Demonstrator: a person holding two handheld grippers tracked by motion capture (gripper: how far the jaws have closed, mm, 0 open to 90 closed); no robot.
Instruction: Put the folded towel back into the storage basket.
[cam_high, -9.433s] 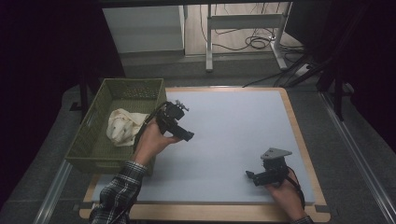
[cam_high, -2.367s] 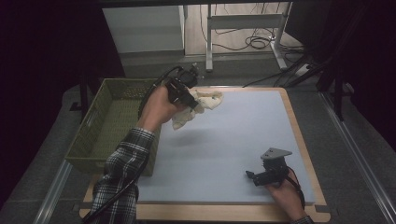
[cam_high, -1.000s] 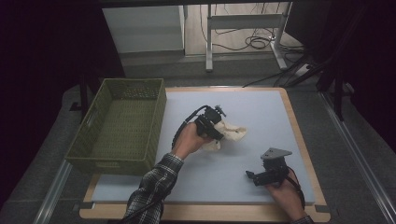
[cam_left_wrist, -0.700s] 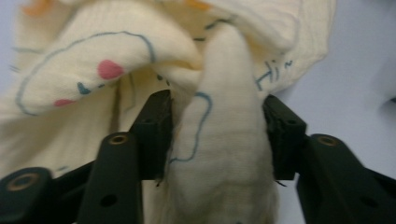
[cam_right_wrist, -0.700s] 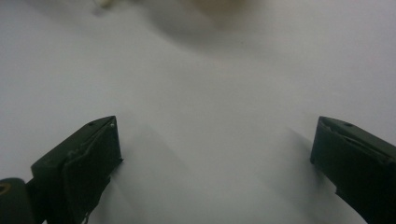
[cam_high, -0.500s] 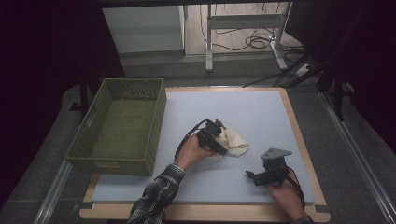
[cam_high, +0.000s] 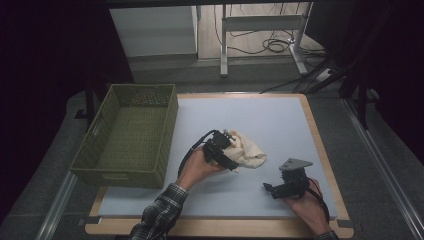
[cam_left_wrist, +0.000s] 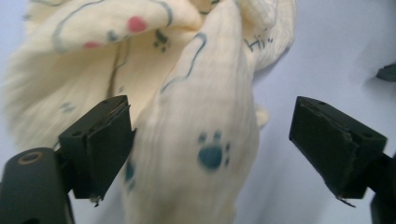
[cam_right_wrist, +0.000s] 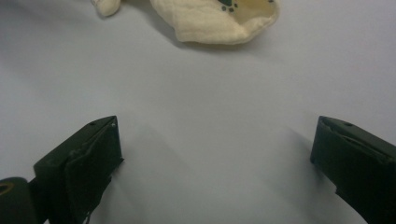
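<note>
High view: cloth (cam_high: 246, 151) moved from basket (cam_high: 131, 135) onto table (cam_high: 280, 120); left claw (cam_left_wrist: 212, 154) wide, paw prints visible; right claw (cam_right_wrist: 215, 161) wide.

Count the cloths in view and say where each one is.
1: the cream cloth lies bunched on the grey mat, between the open jaws of the left gripper.
</note>
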